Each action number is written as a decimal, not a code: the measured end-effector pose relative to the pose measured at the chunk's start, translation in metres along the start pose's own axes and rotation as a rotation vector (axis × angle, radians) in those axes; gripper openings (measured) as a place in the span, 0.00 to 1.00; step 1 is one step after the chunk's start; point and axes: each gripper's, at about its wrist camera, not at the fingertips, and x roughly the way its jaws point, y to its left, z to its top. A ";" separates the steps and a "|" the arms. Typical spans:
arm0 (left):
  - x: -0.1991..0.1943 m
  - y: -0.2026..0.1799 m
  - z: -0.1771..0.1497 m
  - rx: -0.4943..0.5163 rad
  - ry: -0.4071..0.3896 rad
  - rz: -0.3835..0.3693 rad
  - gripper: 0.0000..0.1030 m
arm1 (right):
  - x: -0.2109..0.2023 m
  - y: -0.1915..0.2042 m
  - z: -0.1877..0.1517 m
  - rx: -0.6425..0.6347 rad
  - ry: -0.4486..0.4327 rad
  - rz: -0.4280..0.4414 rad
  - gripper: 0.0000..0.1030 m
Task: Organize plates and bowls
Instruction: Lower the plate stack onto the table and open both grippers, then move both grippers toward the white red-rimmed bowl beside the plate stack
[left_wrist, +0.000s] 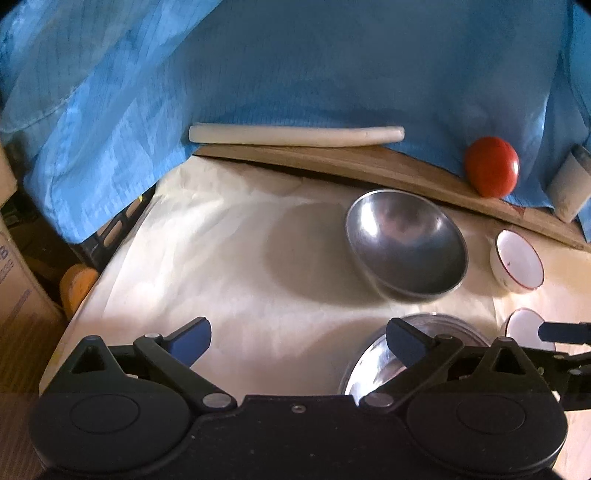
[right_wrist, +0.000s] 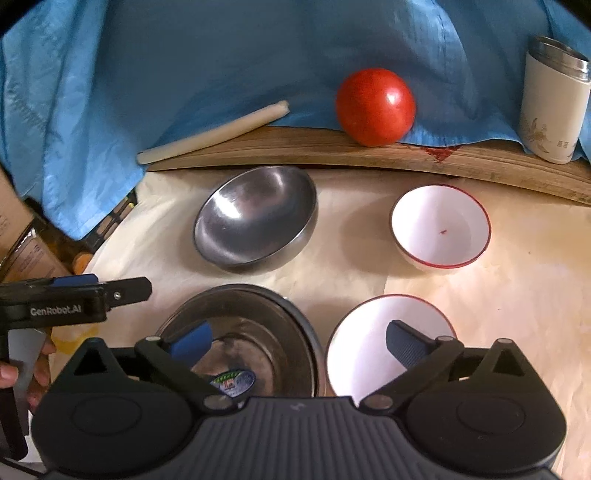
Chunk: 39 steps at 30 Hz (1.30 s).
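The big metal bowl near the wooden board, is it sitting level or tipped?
Tipped. The metal bowl leans on its rounded side, its opening tilted toward the camera, and it holds nothing.

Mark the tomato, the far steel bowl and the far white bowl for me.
tomato (right_wrist: 375, 107): right wrist view, middle of its red skin.
far steel bowl (right_wrist: 255, 216): right wrist view, inside its basin.
far white bowl (right_wrist: 439, 225): right wrist view, its white inner floor.

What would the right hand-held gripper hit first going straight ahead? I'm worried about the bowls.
Probably the paper-covered table between the steel plates and the near white bowl; its open jaws straddle both rims, so depth is uncertain.
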 end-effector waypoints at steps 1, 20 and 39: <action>0.002 0.001 0.002 -0.002 0.002 -0.004 0.98 | 0.001 0.000 0.001 0.004 0.002 -0.004 0.99; 0.051 -0.011 0.047 0.040 0.010 -0.106 0.98 | 0.006 -0.025 0.018 0.139 -0.017 -0.096 0.99; 0.020 -0.117 0.037 0.397 -0.033 -0.435 0.99 | -0.046 -0.082 -0.037 0.395 -0.046 -0.220 1.00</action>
